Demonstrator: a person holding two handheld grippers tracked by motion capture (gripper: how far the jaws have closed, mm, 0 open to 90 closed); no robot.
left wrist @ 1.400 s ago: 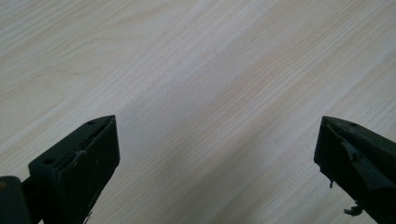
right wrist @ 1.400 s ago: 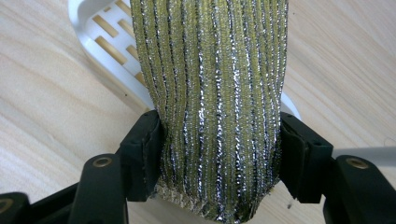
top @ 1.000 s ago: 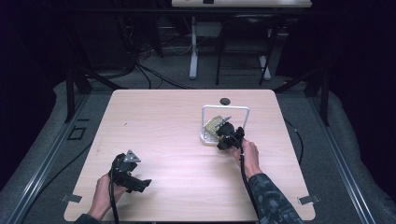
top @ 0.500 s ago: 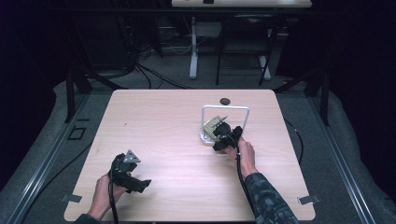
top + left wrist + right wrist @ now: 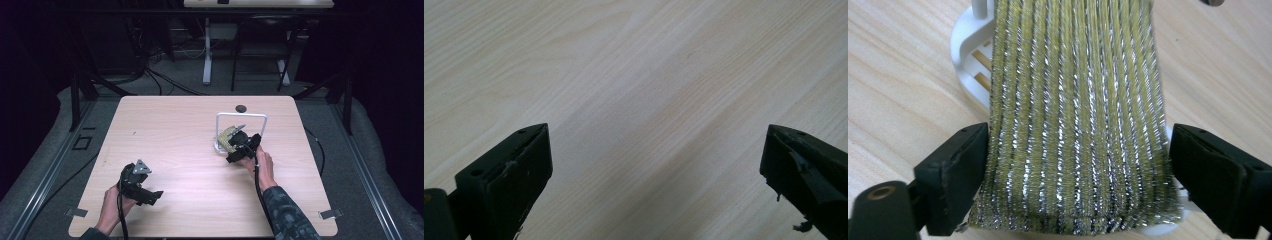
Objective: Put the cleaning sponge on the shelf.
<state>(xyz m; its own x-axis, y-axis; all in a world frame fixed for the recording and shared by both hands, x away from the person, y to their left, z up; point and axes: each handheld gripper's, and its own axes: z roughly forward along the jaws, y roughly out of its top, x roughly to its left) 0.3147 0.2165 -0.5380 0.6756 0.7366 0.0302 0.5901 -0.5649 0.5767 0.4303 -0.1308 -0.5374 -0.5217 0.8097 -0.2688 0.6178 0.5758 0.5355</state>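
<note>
Yellow-green ribbed cloth with silver threads fills the middle of your right gripper view, lying between the two black jaws of your right gripper. Those jaws have just been opening: the left jaw sits right at the cloth's edge, the right jaw stands a little clear of it, so the pads no longer press on it. Under the cloth, at the upper left of that view, a white slotted rack base shows on the pale wood.

From the high view, the cloth sits right of centre, draped on the white rack with its upright frame, and your right gripper is at its lower edge. Your left gripper rests at the lower left of the wooden table, well apart from the rack. Its jaws stand wide apart over bare wood.
</note>
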